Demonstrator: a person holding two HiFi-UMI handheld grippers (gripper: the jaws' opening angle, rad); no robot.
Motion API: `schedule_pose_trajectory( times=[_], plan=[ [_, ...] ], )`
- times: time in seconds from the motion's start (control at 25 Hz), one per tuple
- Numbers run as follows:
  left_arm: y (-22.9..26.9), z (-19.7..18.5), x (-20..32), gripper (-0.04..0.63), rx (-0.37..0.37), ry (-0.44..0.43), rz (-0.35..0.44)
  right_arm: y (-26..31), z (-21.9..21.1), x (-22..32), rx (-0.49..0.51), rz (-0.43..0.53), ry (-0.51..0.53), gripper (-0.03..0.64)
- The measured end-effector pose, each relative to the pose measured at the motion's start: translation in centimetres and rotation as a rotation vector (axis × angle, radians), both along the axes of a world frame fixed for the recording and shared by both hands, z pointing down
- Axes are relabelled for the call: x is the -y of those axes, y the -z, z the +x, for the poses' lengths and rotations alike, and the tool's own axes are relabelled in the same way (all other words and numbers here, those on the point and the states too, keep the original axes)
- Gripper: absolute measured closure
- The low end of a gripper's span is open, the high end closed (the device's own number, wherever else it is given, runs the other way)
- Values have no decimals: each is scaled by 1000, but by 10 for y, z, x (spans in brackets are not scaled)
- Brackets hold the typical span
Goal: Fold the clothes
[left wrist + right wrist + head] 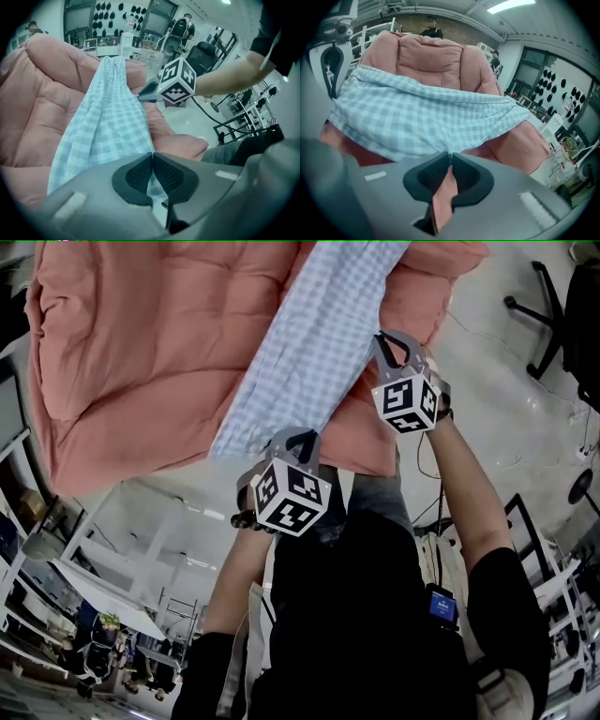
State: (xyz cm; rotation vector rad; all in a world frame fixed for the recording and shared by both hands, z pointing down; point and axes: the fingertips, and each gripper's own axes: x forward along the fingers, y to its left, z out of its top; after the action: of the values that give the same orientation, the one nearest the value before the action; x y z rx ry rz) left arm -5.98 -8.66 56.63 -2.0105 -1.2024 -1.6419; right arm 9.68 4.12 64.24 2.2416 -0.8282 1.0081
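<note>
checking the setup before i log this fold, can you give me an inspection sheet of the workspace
surface: pink quilt, rumpled, under the work
job's things: one checked cloth, lying as a long strip across the quilt
clutter: nothing seen on the quilt
grippers: left gripper shut on the cloth's near end; right gripper shut on its side edge, pink fabric also showing in the gap
cables: black cable running past the quilt's edge
surroundings: chair on the floor; people in the background
</note>
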Motion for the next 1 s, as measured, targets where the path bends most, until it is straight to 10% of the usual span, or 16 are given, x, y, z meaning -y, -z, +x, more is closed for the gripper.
schedule_pose_trajectory(
  times=[0.36, 0.6, 1.0],
  plan=[
    [-33, -5, 0, 565, 73, -78, 35, -16, -11, -6, 35, 35, -6, 581],
    [-32, -7, -4, 399, 121, -89, -30, -18, -7, 0, 37, 70, -44, 570],
    [17, 57, -11, 377, -14, -55, -60, 26, -11, -5, 118, 266, -218, 437]
  ],
)
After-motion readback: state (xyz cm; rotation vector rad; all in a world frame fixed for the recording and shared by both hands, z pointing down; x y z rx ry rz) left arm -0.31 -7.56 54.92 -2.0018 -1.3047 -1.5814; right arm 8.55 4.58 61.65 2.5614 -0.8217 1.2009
